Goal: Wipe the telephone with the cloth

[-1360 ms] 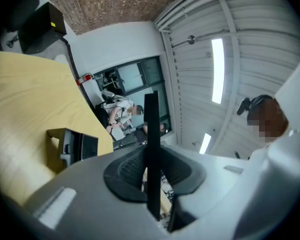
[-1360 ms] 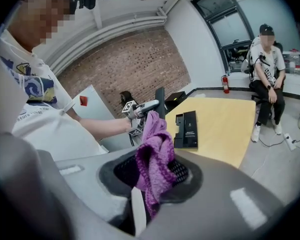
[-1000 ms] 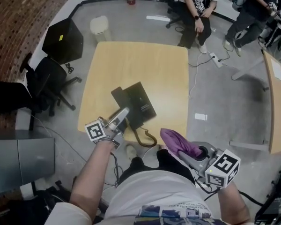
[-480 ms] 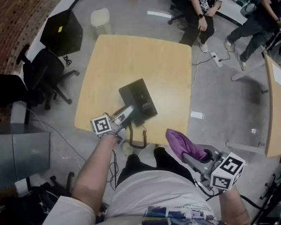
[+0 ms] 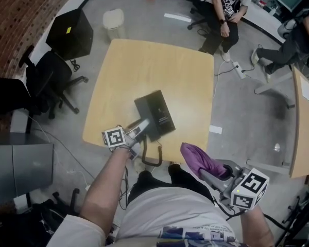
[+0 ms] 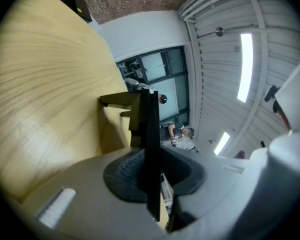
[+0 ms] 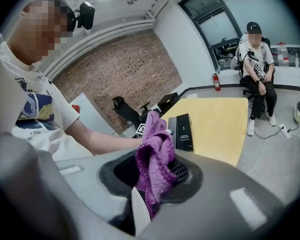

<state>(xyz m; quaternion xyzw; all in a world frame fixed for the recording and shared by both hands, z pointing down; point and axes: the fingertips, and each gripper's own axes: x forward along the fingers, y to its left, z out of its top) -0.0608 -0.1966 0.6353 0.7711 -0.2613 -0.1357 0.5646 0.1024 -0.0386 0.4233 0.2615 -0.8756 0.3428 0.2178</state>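
Here, the left gripper [image 5: 136, 133], jaws nearly together, clamps a thin black edge of the telephone [image 5: 155, 113], which lies near the front edge of the table [image 5: 144, 66]; the part gripped is unclear. The right gripper [image 5: 206, 170] pinches the purple cloth [image 5: 195, 157] off the table. The telephone's white print is too small to read.

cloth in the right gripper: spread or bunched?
Bunched. The purple cloth sits crumpled between the right gripper's jaws, clamped, clear of the telephone.
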